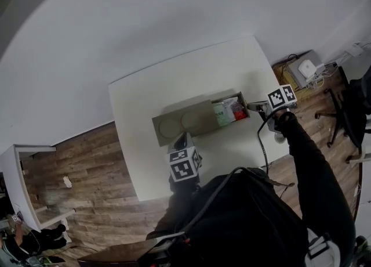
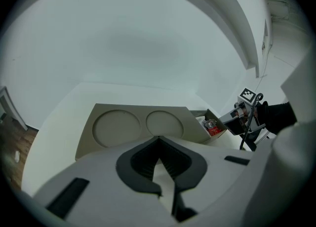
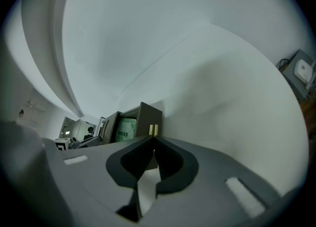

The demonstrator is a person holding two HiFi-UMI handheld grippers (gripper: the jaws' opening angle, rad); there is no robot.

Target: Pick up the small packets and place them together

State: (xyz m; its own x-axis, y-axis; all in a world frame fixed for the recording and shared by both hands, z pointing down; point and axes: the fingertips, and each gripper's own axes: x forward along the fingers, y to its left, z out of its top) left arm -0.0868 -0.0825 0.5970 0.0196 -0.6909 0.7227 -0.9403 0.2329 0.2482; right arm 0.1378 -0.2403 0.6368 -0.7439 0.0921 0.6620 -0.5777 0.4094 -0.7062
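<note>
- Presently, the left gripper had its jaws together, empty, near the tray.
- Right gripper: jaws together, empty, beside the tray end holding packets.

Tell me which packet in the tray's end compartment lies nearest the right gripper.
The red packet: it lies at the outer end of the compartment, toward the right gripper; the green packet sits further in.

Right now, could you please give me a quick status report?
Left gripper shut, empty. Right gripper shut, empty, beside tray. Packets in tray's end compartment. Nothing blocking.
</note>
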